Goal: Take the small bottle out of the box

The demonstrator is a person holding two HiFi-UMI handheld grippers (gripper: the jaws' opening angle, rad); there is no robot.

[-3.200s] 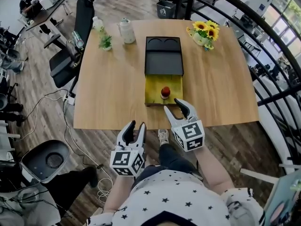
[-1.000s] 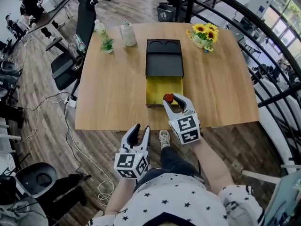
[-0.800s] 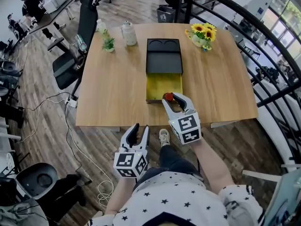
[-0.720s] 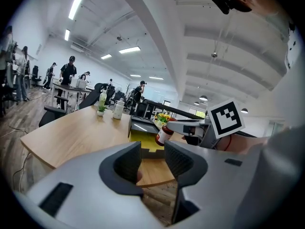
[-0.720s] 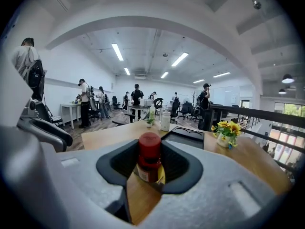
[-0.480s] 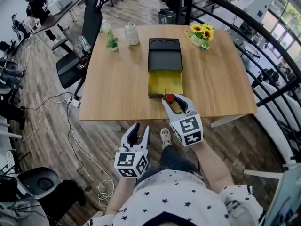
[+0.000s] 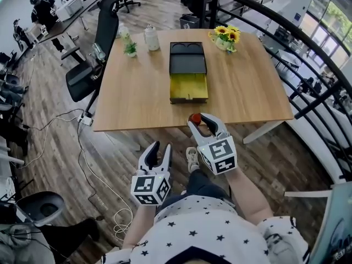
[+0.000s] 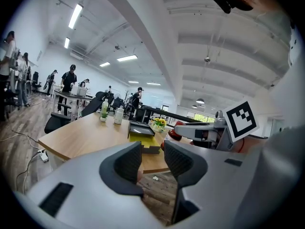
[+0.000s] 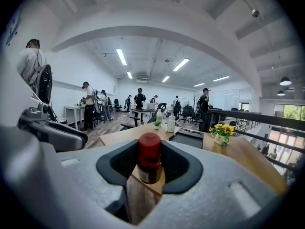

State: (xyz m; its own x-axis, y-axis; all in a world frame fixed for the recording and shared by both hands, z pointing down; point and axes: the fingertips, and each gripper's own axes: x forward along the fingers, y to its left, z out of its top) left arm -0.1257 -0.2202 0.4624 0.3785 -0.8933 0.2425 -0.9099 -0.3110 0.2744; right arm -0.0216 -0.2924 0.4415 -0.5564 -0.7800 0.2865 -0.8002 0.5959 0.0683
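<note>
Since the earlier frames, the right gripper (image 7: 202,122) has drawn back from the yellow-lined open box with a black lid (image 7: 188,88). It now hangs past the near edge of the wooden table (image 7: 137,81). Its jaws are clamped on the small dark bottle with a red cap (image 9: 149,159), which stands upright between the pads. The bottle is out of the box, clear of the table and above the plank floor (image 7: 126,147). The left gripper (image 7: 160,147) has its jaws parted with nothing between them.

Risk: the bottle has no support beneath it. Loosening the jaws, or a sharp swing, would probably let its round body slip and fall to the floor.
</note>
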